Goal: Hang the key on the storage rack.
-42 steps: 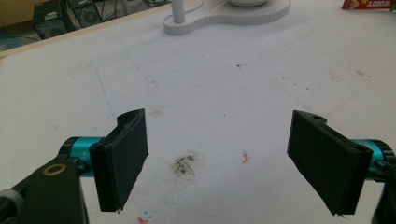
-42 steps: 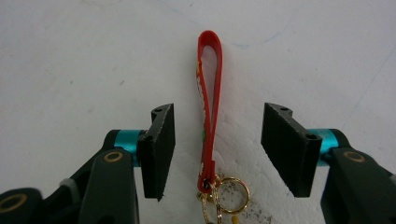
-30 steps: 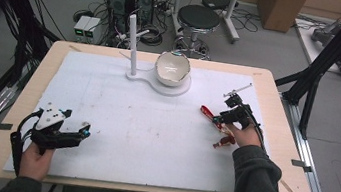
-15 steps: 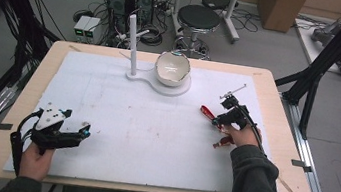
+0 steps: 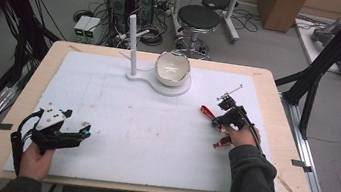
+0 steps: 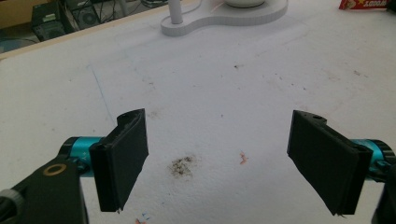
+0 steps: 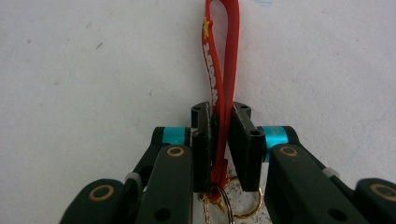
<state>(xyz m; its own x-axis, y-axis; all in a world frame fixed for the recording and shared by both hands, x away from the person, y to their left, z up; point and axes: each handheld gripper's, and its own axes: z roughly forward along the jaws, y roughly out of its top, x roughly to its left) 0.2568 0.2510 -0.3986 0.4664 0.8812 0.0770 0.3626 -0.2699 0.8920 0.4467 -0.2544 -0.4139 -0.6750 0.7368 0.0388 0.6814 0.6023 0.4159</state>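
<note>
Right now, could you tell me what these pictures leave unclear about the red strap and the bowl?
- Red strap: lettering too small to read; right gripper fingers cover its middle, right gripper view.
- Gold rings: cut off by bottom edge, same view.
- Bowl: inside too small to judge, high view.
- White stand: top cropped, left gripper view.

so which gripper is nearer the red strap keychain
Right. The right gripper has its jaws closed on the red strap keychain, at the table's right side. The left gripper sits open at the near left, far from it.
</note>
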